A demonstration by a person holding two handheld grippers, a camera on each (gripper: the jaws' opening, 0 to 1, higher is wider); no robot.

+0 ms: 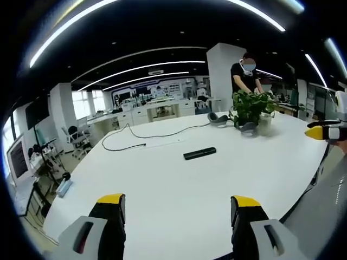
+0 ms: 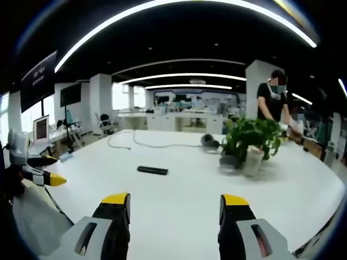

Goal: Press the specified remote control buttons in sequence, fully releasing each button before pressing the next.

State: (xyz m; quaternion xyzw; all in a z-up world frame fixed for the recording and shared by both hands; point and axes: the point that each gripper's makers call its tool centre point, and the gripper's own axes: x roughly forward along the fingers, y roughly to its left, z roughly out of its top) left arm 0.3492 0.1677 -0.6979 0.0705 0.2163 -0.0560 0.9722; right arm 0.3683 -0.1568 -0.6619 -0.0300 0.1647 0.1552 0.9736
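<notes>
One remote [image 1: 199, 154] beyond left gripper [image 1: 179, 207].

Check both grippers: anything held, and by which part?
Nothing held. Left gripper and right gripper have jaws apart and empty above the white table. The black remote lies untouched ahead.

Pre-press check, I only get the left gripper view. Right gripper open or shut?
Observer: Open. The right gripper has its fingers apart, nothing between them.
Operator: Remote from that side?
Observer: The black remote control lies flat on the white table, ahead of the fingers, left of their gap, untouched.
Operator: My gripper visible there?
Observer: Yes, the left gripper shows at the right gripper view's left edge, beside the table's edge, clear of the remote control.
</notes>
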